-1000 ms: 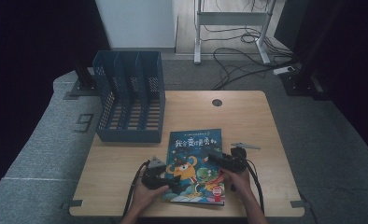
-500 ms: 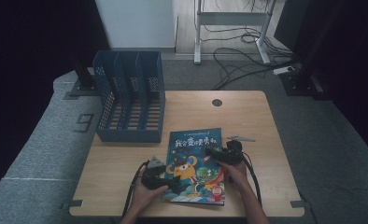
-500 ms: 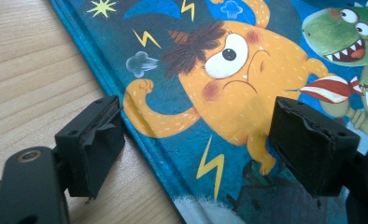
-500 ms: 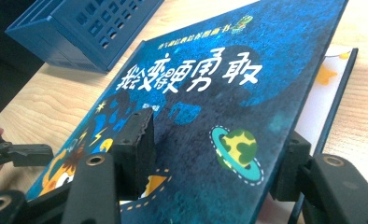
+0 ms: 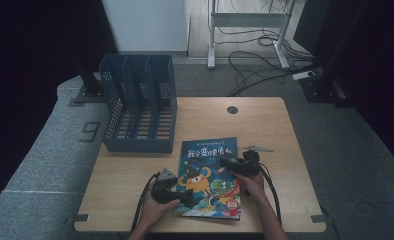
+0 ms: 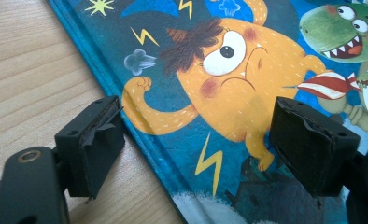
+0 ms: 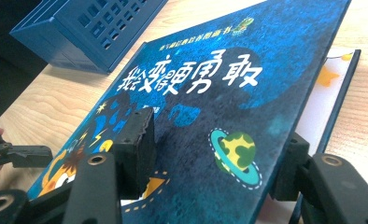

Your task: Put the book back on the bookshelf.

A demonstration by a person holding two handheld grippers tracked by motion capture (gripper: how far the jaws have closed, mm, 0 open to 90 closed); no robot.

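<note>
A children's book [image 5: 207, 172] with a blue cover and cartoon monsters lies on the wooden table [image 5: 130, 175] near its front edge. My left gripper [image 5: 181, 196] is at the book's lower left. In the left gripper view it [image 6: 196, 140] stands open astride the spine edge, one jaw over the table and the other over the cover [image 6: 229, 70]. My right gripper [image 5: 226, 164] is at the book's right edge. In the right gripper view it [image 7: 215, 158] is open. The cover [image 7: 210, 93] is raised off a white page [image 7: 313, 116], with one jaw above the cover and the other below its edge.
A blue slotted file holder [image 5: 137, 107] stands at the back left of the table, close to the book's top left corner. A round cable hole [image 5: 232, 109] sits near the far edge. Cables and a desk frame [image 5: 245, 20] lie on the floor beyond.
My right gripper has shifted a little away from me and inward along the book's right edge. The left gripper has stayed where it was.
</note>
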